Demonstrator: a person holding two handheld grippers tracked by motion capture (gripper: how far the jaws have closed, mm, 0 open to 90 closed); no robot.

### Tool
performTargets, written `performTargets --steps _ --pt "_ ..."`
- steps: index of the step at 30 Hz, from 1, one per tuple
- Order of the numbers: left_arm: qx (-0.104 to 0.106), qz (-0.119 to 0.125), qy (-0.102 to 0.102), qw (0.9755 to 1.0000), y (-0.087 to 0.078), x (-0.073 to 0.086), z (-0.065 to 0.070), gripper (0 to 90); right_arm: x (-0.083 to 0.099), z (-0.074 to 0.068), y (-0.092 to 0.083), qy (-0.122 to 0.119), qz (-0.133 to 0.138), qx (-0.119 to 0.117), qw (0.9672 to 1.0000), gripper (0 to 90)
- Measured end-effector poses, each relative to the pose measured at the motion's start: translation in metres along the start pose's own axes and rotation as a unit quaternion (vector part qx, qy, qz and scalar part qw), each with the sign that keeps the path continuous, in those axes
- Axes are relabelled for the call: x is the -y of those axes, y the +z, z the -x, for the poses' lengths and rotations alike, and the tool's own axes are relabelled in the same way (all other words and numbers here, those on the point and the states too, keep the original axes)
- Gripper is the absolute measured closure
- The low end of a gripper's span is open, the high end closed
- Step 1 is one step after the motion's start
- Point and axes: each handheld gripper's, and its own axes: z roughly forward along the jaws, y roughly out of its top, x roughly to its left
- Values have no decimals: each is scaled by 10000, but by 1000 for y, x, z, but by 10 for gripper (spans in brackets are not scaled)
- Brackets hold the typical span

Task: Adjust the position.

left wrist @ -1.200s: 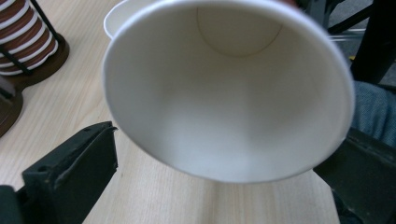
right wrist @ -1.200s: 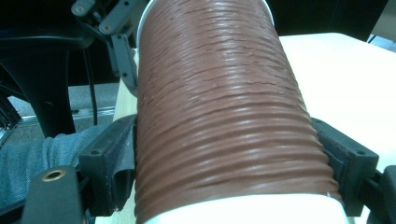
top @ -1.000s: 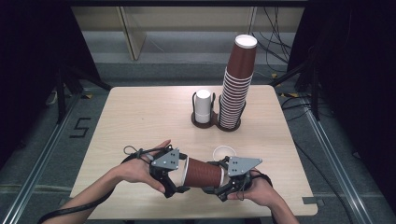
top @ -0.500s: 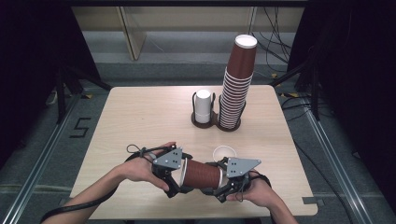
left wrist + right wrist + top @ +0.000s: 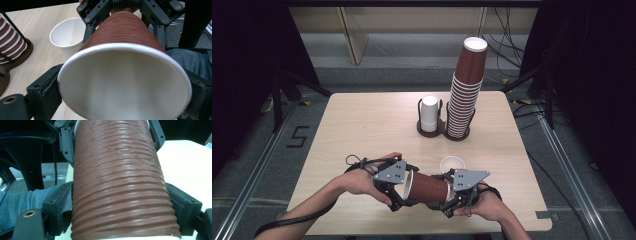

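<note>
- The ribbed brown paper cup [image 5: 428, 187] lies sideways above the light wooden table's [image 5: 362, 130] near edge, little changed from a second ago.
- The left gripper [image 5: 398, 186] clamps its rim end; the right gripper [image 5: 451, 197] clamps its base end.
- A loose white cup [image 5: 452, 165] stands just behind, so separating nested cups seems under way.

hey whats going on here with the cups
A person holds a brown ribbed cup on its side between two tongs, low over the near edge of the table. The left tongs clamp its open rim end, the right tongs its base end. A single white cup stands open just behind them. Farther back, a tall stack of brown cups and a white cup sit in a two-ring holder.
</note>
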Motion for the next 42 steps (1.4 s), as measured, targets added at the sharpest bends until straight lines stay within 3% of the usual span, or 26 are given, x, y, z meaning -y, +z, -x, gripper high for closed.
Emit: performTargets --steps 7,11,16,18,22,23,24,26,32,34,37,39,41,42 --pt "-8 -108 88 9999 0 -2 1 82 -1 0 0 3 -113 42 9999 192" --pt "-9 -326 198 9993 -2 -5 1 83 -2 -5 3 65 -283 55 9996 154" --pt "80 -642 505 9966 -5 -8 4 82 -3 -8 3 -122 -639 65 9979 148" --pt "101 -776 585 9952 -5 -9 4 81 -2 -11 3 -63 -777 -8 9970 148" --pt "43 -1035 704 9921 -6 -9 4 81 0 -12 2 -258 -1005 38 9946 147" --pt "42 -1115 717 9912 -6 -9 4 81 1 -13 1 -283 -1071 58 9938 142" --pt "29 -1161 667 9910 -6 -9 3 81 2 -16 0 15 -1160 62 9932 135" --pt "29 -1277 600 9900 -6 -7 2 81 3 -15 -2 -209 -1164 83 9929 115" --pt "-22 -1430 500 9885 -7 -5 0 81 4 -15 -8 -198 -1225 123 9922 88" --pt "-74 -1647 568 9847 -8 -6 -1 81 3 -15 -9 -162 -1192 156 9926 70" --pt "-118 -1950 469 9796 -9 -8 -3 80 0 -14 -10 -266 -1207 213 9921 60" --pt "-132 -2076 474 9770 -9 -9 -3 80 -2 -17 -10 -128 -1196 167 9926 59" --pt "-139 -2212 486 9739 -9 -9 -5 80 -4 -17 -9 -157 -1196 157 9926 56" --pt "-162 -2263 500 9726 -8 -9 -5 79 -5 -15 -8 -296 -1148 170 9928 56"
